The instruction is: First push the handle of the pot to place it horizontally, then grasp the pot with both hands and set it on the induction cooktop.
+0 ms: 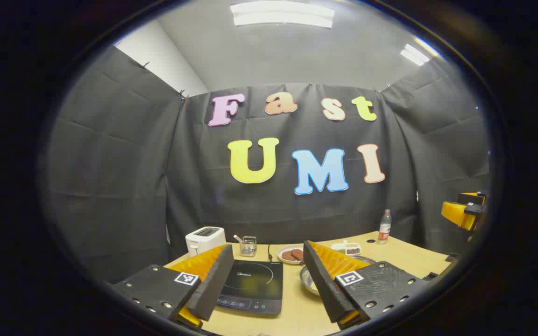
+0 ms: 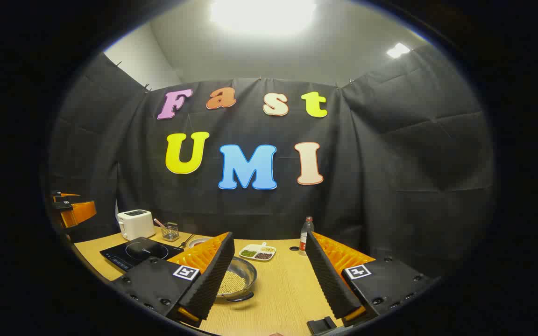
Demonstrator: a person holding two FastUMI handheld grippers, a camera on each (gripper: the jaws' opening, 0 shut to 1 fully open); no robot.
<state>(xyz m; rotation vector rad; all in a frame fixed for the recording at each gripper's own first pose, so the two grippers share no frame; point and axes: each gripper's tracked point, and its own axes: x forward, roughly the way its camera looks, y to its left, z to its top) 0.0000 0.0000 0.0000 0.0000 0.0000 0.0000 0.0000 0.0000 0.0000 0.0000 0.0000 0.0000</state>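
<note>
In the left gripper view, the left claw [image 1: 269, 284] hangs above the near edge of the wooden worktop [image 1: 404, 254], its jaws spread wide and holding nothing. Between its fingers lies the black induction cooktop [image 1: 252, 285], bare of any vessel. Just right of the cooktop, the steel pot [image 1: 308, 280] peeps out from behind the right-hand finger. Farther back stand a white toaster [image 1: 205, 239], a plate of brown patties [image 1: 291, 254] and a plastic bottle [image 1: 384, 227].

In the right gripper view, the right claw [image 2: 266, 280] also hovers wide and empty over the worktop [image 2: 287, 289]. The pot [image 2: 237, 279], holding pale grains, sits near the left finger, its small dark handle [image 2: 241, 297] pointing toward the near edge. The cooktop [image 2: 133, 252] lies to the far left, apart from the pot.

Neither claw touches the pot, so the first step appears not yet begun. The next move likely calls for lowering a claw beside the handle and nudging it sideways until it lies horizontal.
</note>
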